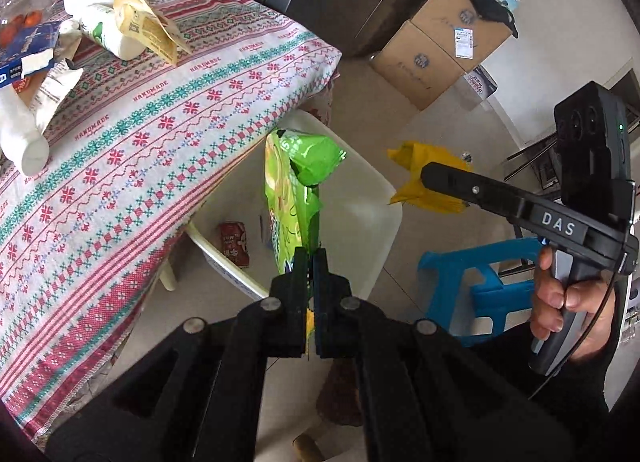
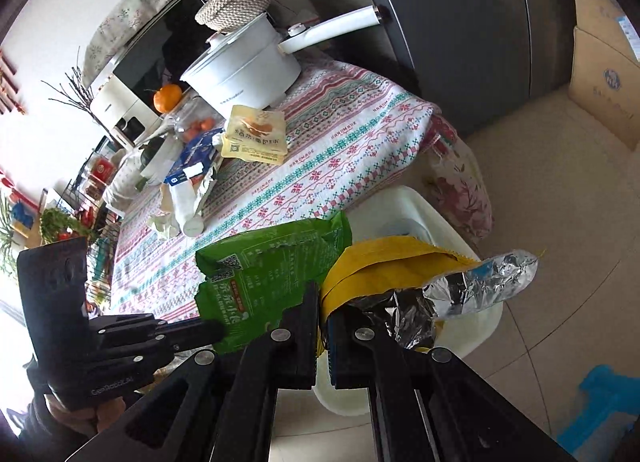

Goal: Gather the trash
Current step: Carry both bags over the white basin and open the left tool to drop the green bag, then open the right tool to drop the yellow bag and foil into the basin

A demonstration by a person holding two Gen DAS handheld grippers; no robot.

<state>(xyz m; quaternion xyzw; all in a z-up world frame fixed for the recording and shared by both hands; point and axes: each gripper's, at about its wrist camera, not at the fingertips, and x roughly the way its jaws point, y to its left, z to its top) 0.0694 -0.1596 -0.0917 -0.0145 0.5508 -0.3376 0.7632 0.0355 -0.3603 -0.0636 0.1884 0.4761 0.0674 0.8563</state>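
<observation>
Kitchen corner, tiled floor (image 1: 400, 110), patterned-cloth worktop (image 1: 160, 134) beside a dark refrigerator (image 2: 460, 22).

Nearest: left tongs (image 1: 310, 262), jaws closed on the lower edge of a green snack bag (image 1: 296, 186), which hangs over the white bin (image 1: 360, 214) standing below the worktop edge. Right tongs (image 2: 323, 302), jaws closed on a yellow foil-lined wrapper (image 2: 380, 266), its silver inside turned out, also held over the bin.

Progress, as judged: two pieces lifted and brought to the bin, neither released yet. A red packet (image 1: 234, 242) shows low down by the bin; whether inside it or on the floor cannot be told.

Left on the worktop: beige food pouch (image 2: 256, 134), white tube (image 2: 186, 206), blue carton (image 2: 192, 162), crumpled wrappers.

Further: white electric pot (image 2: 244, 74), orange (image 2: 167, 97), microwave (image 2: 132, 62).

In the way: blue stool (image 1: 480, 282) just beside the bin, cardboard boxes (image 1: 436, 42) behind; the two bags crowd each other above the opening.
</observation>
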